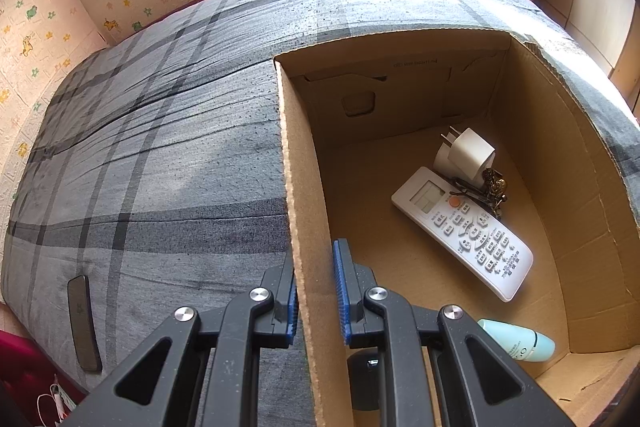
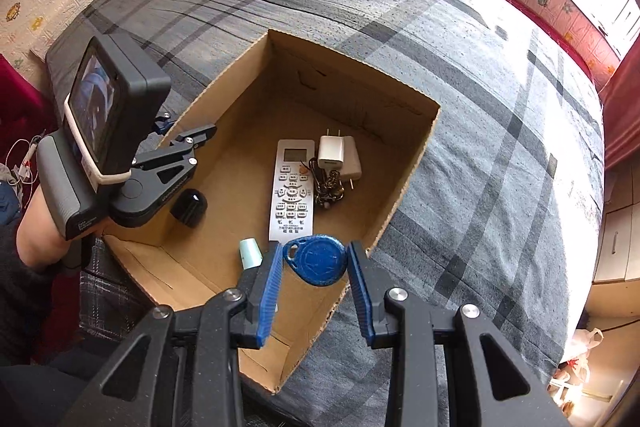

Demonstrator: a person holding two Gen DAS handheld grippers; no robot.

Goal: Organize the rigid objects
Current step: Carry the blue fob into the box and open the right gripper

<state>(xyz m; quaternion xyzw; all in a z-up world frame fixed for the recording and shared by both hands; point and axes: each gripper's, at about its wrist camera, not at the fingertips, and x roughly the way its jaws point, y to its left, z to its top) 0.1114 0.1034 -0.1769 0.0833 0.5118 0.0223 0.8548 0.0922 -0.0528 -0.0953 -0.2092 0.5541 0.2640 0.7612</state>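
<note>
An open cardboard box (image 1: 304, 187) (image 2: 404, 179) sits on the plaid bed. Inside lie a white remote (image 1: 464, 231) (image 2: 292, 187), two white chargers (image 1: 468, 151) (image 2: 340, 155), a dark metal keychain (image 1: 494, 189) (image 2: 328, 189), a mint tube (image 1: 520, 341) (image 2: 251, 253) and a small black object (image 1: 362, 379) (image 2: 189, 207). My left gripper (image 1: 318, 291) straddles the box's left wall, jaws slightly apart around the cardboard; it also shows in the right wrist view (image 2: 192, 141). My right gripper (image 2: 314, 279) holds a blue key fob (image 2: 318, 259) between its pads above the box's near end.
A dark phone (image 1: 83, 323) lies on the bed (image 1: 160, 155) near its left edge. Cables lie on the floor at lower left (image 1: 56, 401). Patterned walls and a window stand beyond the bed. A cabinet (image 2: 616, 239) stands on the right.
</note>
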